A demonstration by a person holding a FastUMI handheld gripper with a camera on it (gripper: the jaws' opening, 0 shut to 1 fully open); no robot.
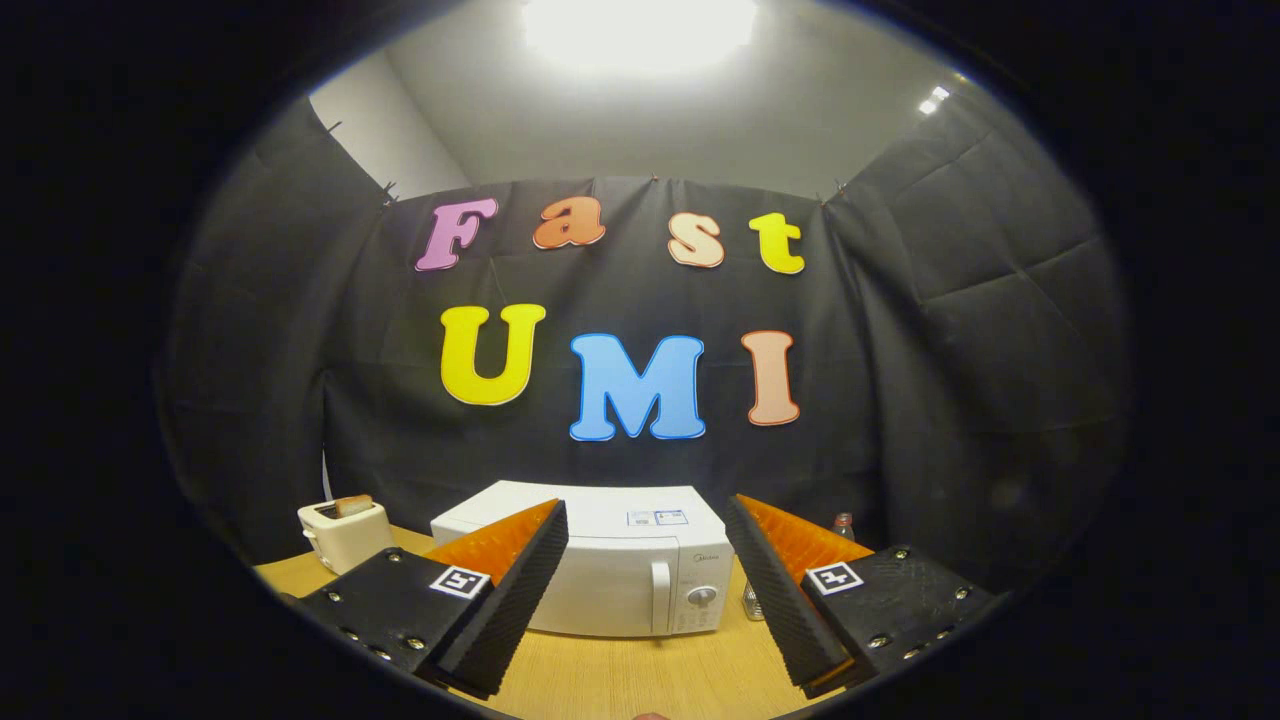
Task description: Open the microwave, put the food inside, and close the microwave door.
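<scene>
Two fingers of the tool (646, 600) are standing spread wide apart, pinching nothing, hovering above the wooden surface (620, 680). Microwave (610, 570) is sitting on the surface ahead of the tool, showing in the gap between the fingers, door shut, handle (661, 597) and knob (703, 595) toward the right finger. Left finger (510, 590) is overlapping the microwave's left part in view; contact cannot be told. Toaster (345, 533) is sitting beyond the left finger, off to the left of the microwave, with a slice of toast (352, 505) poking up from its slot. Bottle (845, 523) is peeking up behind the right finger (775, 590), right of the microwave; a clear object (752, 603) is sitting beside the microwave's right front corner, too hidden to identify.
</scene>
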